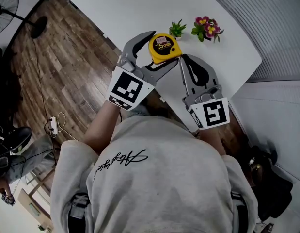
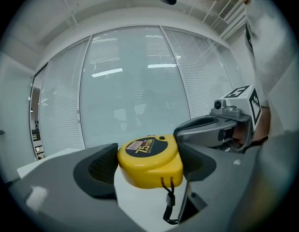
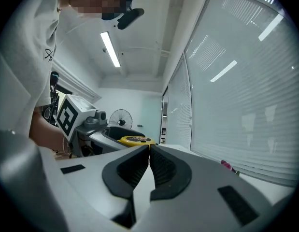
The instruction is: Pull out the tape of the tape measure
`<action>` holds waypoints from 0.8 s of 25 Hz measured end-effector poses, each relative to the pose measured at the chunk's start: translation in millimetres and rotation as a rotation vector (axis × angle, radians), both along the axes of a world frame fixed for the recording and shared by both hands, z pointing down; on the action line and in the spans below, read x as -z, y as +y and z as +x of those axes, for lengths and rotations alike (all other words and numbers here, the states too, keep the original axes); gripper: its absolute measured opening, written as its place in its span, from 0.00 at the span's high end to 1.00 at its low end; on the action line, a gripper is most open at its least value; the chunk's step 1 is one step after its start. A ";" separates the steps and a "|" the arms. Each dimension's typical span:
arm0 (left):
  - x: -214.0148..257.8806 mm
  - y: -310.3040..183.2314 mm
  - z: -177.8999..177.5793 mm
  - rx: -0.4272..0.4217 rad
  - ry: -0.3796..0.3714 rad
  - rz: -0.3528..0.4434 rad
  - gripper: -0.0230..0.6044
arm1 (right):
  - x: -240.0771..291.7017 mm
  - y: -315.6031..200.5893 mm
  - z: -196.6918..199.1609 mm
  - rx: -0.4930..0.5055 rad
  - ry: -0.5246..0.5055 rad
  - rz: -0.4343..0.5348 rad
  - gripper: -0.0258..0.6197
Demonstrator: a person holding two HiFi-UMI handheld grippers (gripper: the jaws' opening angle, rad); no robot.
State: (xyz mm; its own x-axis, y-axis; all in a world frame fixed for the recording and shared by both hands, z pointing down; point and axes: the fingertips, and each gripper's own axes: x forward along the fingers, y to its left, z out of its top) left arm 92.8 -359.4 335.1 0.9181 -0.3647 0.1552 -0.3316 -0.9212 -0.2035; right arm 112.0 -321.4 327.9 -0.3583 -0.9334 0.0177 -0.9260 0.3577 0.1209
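Left claw was clamped on the yellow tape measure — case wedged between both pads, black strap dangling beneath, over the white worktop. Right claw was pressed together, tips at the case's edge — any tape tab between them could not be made out.

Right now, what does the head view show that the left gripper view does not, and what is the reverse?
Only the head view: the green plant, the pink-flowered plant and the wooden floor. Only the left gripper view: the black strap hanging under the yellow tape measure. Both: the tape measure held between the pads of the left tool, with the tip of the right tool close beside it.
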 end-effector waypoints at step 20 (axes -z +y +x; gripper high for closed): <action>8.0 -18.8 -39.2 -0.093 0.050 0.003 0.36 | 25.1 -10.3 45.0 -0.230 0.025 0.059 0.95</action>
State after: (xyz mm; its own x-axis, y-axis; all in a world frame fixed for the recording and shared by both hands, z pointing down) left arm 53.6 -378.2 327.1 0.9546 -0.2778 0.1077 -0.2542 -0.9479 -0.1920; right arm 157.0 -331.7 302.8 -0.1358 -0.9902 -0.0332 -0.9787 0.1289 0.1595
